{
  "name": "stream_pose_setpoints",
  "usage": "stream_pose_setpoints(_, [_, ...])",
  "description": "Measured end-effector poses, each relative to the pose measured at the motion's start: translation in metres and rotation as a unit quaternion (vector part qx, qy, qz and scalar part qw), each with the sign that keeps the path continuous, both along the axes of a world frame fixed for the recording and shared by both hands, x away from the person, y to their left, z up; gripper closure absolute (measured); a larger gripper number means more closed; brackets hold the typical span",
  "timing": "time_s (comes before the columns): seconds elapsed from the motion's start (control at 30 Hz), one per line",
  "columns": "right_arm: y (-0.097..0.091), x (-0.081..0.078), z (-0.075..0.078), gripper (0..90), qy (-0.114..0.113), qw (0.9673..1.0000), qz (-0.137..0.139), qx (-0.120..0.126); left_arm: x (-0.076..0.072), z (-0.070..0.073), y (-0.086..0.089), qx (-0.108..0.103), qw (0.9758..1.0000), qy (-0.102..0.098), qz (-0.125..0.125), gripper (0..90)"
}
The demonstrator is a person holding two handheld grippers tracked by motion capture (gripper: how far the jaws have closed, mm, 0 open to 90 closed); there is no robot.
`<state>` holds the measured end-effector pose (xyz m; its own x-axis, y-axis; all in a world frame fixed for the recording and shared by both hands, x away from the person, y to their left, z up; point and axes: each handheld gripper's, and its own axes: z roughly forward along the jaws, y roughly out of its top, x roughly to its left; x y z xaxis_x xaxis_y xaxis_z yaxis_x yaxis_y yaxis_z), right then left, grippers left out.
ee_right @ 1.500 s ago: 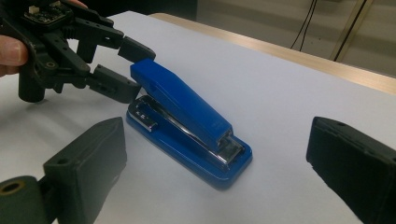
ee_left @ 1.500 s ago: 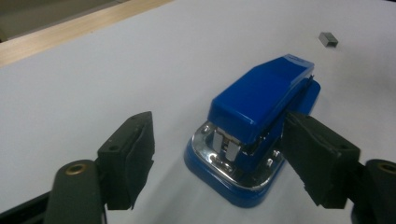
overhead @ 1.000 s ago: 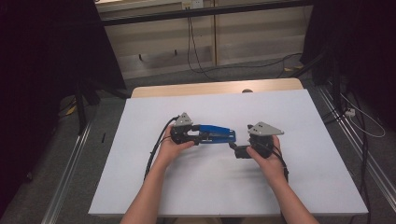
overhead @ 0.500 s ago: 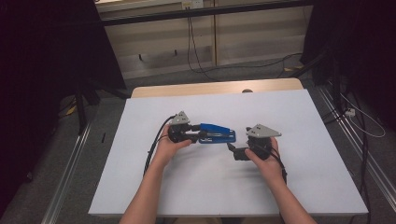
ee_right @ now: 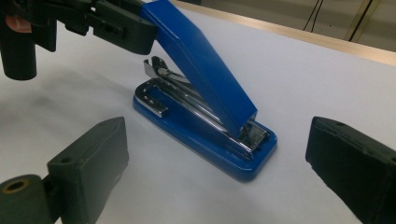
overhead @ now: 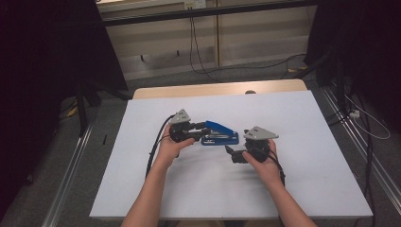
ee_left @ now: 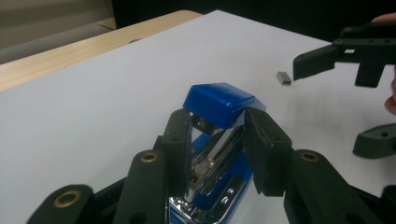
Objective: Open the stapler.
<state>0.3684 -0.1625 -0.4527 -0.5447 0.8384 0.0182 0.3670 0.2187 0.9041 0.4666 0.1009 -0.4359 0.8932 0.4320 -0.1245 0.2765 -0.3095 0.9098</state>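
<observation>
The right gripper (overhead: 235,153) is held wide open just short of a glossy blue metal stapler (overhead: 220,134) at mid-table. Its hinged lid, raised, is pinched at the tip by the left gripper (ee_left: 218,125), whose jaws have just been closing. The stapler is judged rigid, fairly heavy and slick; the base is best steadied. Beyond, a small grey staple strip (ee_left: 283,78) lies on the matte white table (overhead: 307,118).

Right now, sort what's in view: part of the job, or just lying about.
Part of the job:
- blue stapler, top lifted
- staple strip
- left gripper, jaws gripping the top
- right gripper, jaws open

Lying about:
- floor cables
- white table
</observation>
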Motion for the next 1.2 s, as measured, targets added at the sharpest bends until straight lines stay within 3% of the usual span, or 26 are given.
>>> stream_pose_setpoints(0.13, [0.007, 0.0, 0.001, 4.8, -0.008, 0.9999, -0.006, -0.003, 0.0, 0.002, -0.001, -0.014, 0.9999, 0.004, 0.003, 63.4])
stream_pose_setpoints(0.3, [0.013, 0.002, 0.0, 14.2, 0.002, 1.0, -0.002, -0.003, -0.001, 0.005, -0.003, -0.008, 0.9999, -0.002, 0.007, 63.9])
stream_pose_setpoints(0.33, [0.014, 0.003, 0.0, 19.3, 0.008, 1.0, -0.001, 0.001, -0.002, 0.006, -0.004, -0.007, 0.9999, -0.003, 0.007, 63.9])
stream_pose_setpoints(0.37, [0.015, 0.003, 0.0, 29.9, 0.011, 0.9999, 0.004, 0.009, -0.002, 0.007, -0.004, -0.005, 1.0, -0.003, 0.007, 63.9])
stream_pose_setpoints(0.47, [0.017, 0.004, 0.0, 36.1, 0.011, 0.9998, 0.006, 0.012, -0.002, 0.008, -0.005, -0.005, 0.9999, -0.002, 0.01, 64.1])
stream_pose_setpoints(0.5, [0.02, 0.005, 0.001, 47.0, 0.015, 0.9997, 0.01, 0.015, -0.002, 0.008, -0.005, -0.005, 0.9999, -0.001, 0.01, 64.2])
stream_pose_setpoints(0.57, [0.021, 0.006, 0.001, 51.4, 0.016, 0.9997, 0.012, 0.015, -0.002, 0.009, -0.005, -0.004, 0.9999, -0.002, 0.011, 64.2])
stream_pose_setpoints(0.7, [0.025, 0.01, 0.0, 73.8, 0.026, 0.9995, 0.015, 0.012, -0.003, 0.01, -0.006, -0.001, 0.9999, -0.004, 0.015, 64.1])
stream_pose_setpoints(0.73, [0.028, 0.012, -0.001, 84.8, 0.032, 0.9992, 0.015, 0.017, -0.003, 0.01, -0.007, 0.001, 0.9999, -0.006, 0.015, 64.2])
stream_pose_setpoints(0.8, [0.031, 0.014, -0.003, 90.0, 0.034, 0.9992, 0.015, 0.017, -0.004, 0.012, -0.007, -0.001, 0.9998, 0.0, 0.019, 64.2])
stream_pose_setpoints(0.93, [0.038, 0.017, -0.006, 90.0, 0.041, 0.9989, 0.017, 0.017, -0.005, 0.013, -0.008, 0.002, 0.9997, 0.002, 0.022, 64.1])
stream_pose_setpoints(1.1, [0.05, 0.023, -0.009, 90.0, 0.041, 0.9989, -0.001, 0.023, -0.005, 0.014, -0.008, 0.004, 0.9997, 0.002, 0.023, 64.1])
stream_pose_setpoints(1.2, [0.056, 0.029, -0.007, 90.0, 0.037, 0.9983, -0.017, 0.043, -0.005, 0.014, -0.009, 0.006, 0.9997, 0.001, 0.024, 64.0])
